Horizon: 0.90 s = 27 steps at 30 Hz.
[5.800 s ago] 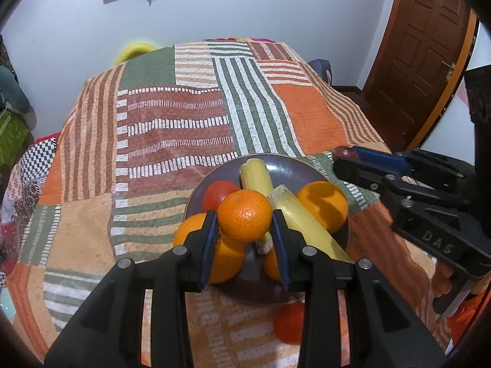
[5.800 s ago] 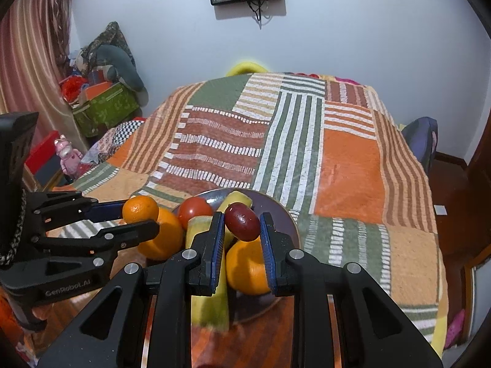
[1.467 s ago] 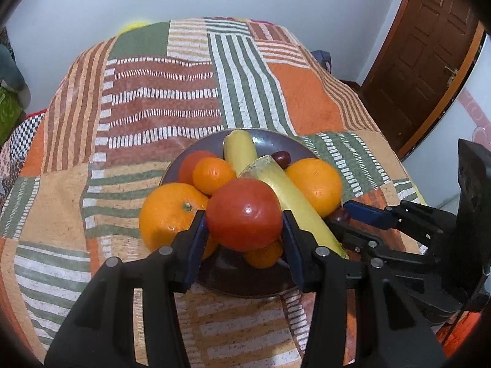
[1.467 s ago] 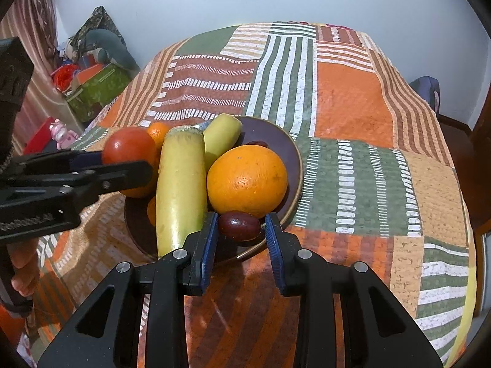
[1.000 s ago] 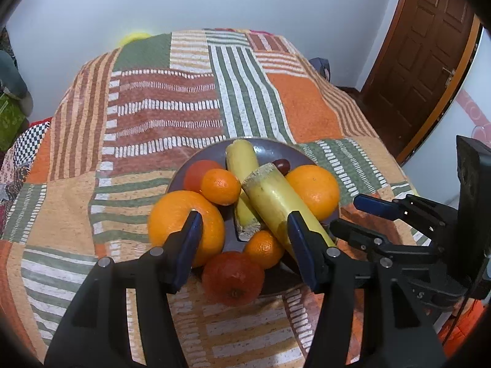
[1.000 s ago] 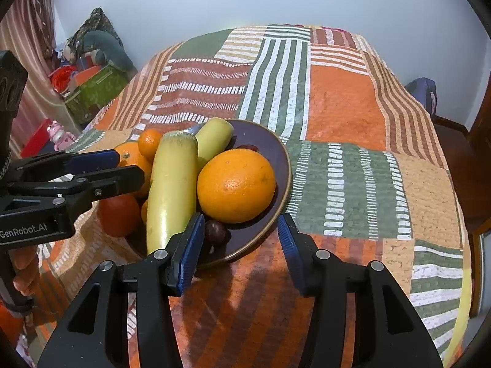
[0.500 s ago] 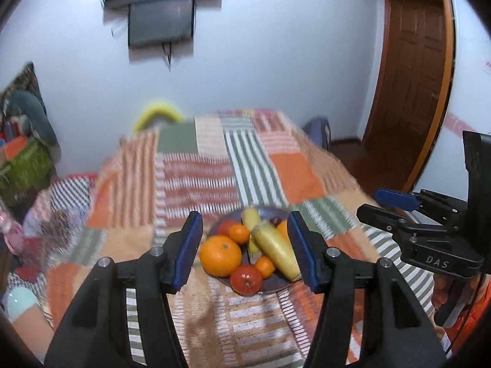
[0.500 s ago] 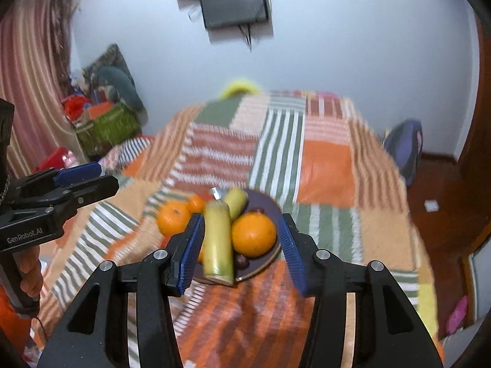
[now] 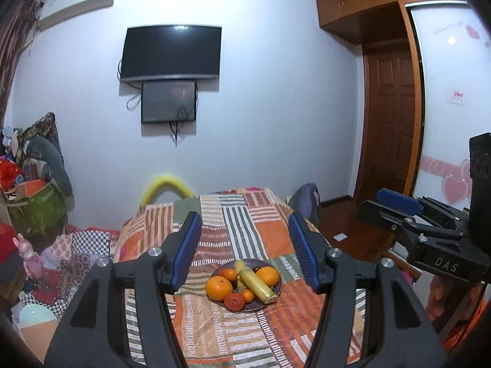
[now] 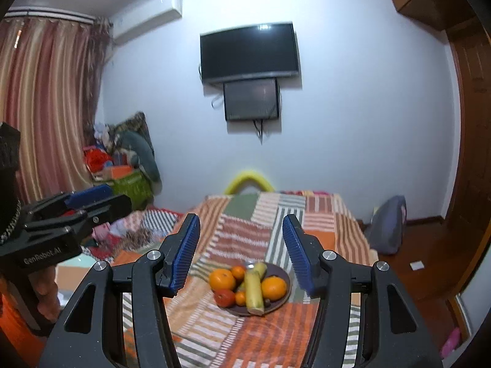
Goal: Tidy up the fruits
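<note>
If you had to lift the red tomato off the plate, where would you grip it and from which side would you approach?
Grip the tomato across its round middle, coming from above and the near side. It sits at the plate's front rim, with a large orange and a small orange close beside it, so the near side looks freest. Either gripper would do: the left gripper and right gripper are both open and empty.

A home bedroom: a bed [image 9: 245,233] under a patchwork quilt, a television [image 9: 171,52] on the wall at 12 o'clock, striped curtains [image 10: 46,107] at 9 o'clock, a wooden door [image 9: 391,122] at 3 o'clock, piled clothes and toys [image 9: 27,178].
</note>
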### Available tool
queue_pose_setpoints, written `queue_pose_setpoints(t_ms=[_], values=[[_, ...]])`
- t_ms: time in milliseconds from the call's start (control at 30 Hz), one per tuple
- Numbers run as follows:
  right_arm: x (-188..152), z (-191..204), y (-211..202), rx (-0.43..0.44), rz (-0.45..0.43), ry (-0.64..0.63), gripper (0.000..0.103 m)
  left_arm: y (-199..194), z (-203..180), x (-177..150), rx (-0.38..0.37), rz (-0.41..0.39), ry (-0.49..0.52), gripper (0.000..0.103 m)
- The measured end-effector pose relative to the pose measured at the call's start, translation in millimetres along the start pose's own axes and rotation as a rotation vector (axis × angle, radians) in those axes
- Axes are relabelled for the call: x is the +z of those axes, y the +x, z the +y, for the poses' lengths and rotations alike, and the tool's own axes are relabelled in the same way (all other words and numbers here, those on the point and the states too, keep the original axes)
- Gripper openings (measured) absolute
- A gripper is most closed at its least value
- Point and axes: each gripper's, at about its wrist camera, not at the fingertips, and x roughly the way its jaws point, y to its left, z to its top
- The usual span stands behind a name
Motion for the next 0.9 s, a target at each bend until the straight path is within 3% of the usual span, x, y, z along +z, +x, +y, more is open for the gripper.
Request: queue_pose_setpoints(t_ms=[100, 200, 367, 433, 633, 900], values=[[1.8, 7.4, -11.8, -0.011, -0.033, -0.013, 0.055, -16.0, -2.3, 0.7, 0.006, -0.029, -0.001, 0.068], [0.0, 13.7, -19.2, -0.028, -0.069, -0.015, 0.075, -25.0, -2.5, 0.0, -0.004, -0.034, -0.007, 0.069], [-2.7, 20.5, -21.5, -0.044, -0.095, -0.016, 0.084, -35.7, -5.4, -4.9, 0.005, -0.039, -0.007, 0.072], [-2.9, 22.3, -24.8, -0.055, -0.103, -0.02, 0.091, -36.3, -4.9, -7.6, 0.013, -0.043, -0.01, 0.086], [-9.7, 26.4, -31.4, -0.074, -0.107, -0.027, 0.097, -40.2, -4.9, -12.5, 0.032, -0.053, -0.01, 0.09], [-12.1, 24.7, -36.2, -0.076, -0.104, -0.016, 0.098, -41.4, -6.1, -15.0, 0.043, -0.062, -0.001, 0.093]])
